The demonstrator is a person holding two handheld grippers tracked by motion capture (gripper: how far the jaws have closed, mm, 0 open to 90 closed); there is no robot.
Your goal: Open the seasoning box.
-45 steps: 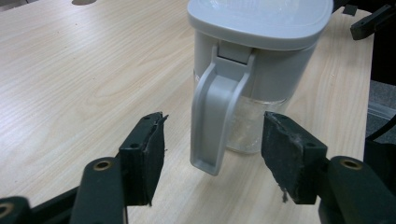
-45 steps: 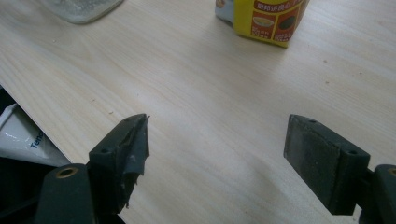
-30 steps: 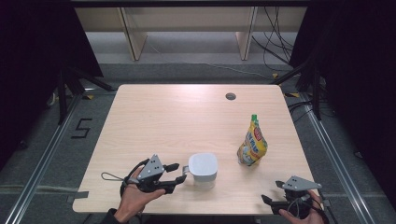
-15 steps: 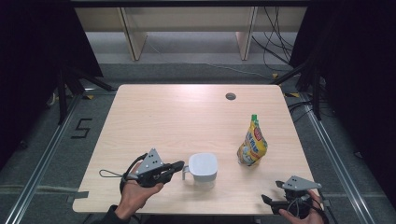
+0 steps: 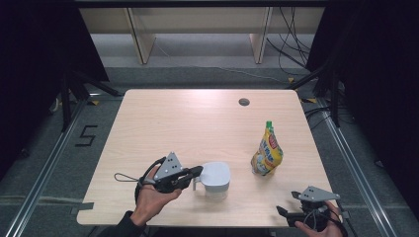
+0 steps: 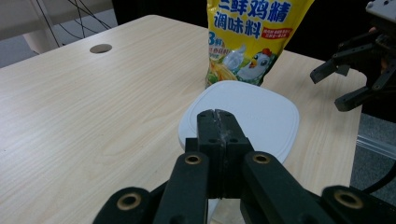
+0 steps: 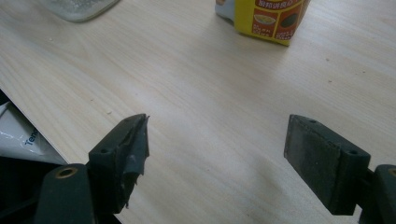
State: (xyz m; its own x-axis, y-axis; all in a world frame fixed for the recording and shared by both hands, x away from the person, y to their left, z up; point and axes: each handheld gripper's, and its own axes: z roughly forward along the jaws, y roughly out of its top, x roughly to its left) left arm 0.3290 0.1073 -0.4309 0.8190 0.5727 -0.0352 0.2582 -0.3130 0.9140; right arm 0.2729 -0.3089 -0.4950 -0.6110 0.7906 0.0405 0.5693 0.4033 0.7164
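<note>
The left tongs (image 5: 196, 172) have pinched together on the handle of the white cup (image 5: 216, 176) near the surface's (image 5: 197, 118) front edge, not yet lifted, while the right tongs (image 5: 288, 215) wait apart.

In the left gripper view the closed jaws hide the near rim of the white lidded container (image 6: 243, 119), and the seasoning pouch (image 6: 250, 37) is cut off by the top edge. Its small print stays unreadable in the high view.
</note>
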